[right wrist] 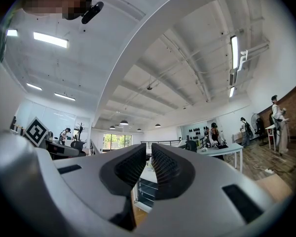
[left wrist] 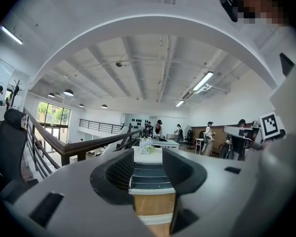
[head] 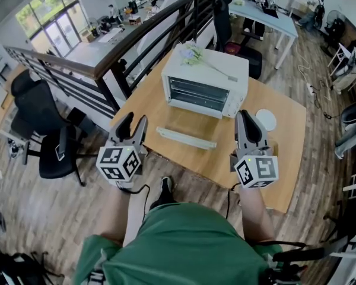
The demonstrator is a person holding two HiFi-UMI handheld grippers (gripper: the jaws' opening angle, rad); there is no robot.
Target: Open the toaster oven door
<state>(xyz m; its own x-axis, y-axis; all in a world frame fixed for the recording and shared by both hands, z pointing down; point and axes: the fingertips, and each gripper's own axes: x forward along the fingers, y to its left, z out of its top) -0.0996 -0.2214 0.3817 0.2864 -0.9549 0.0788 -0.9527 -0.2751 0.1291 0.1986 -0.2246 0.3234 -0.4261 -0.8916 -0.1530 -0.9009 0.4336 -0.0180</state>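
Item, far left: black office chair (head: 47, 136), on the floor, well apart from the work.

Item: left gripper (head: 136, 119), held level at the near-left edge of the table (head: 273, 159). Jaws stood well apart with nothing between them; through the gap its own view showed the oven's racks straight ahead.

Item, centre: toaster oven (head: 204, 91), white, at the far side of the table, a spray of flowers (head: 193, 53) on its roof. Its door (head: 187, 125) appeared already folded down flat toward the person, cavity exposed. The handle (head: 186, 138), a white bar, ran crosswise between the two grippers and ahead of both. Its left end lay nearer the left gripper, judged the better placed.

Item: white disc (head: 265, 119), on the table right of the oven.

Item, right: right gripper (head: 244, 114), near the oven's front right corner. Jaws nearly together, a narrow slit left, gripping nothing.
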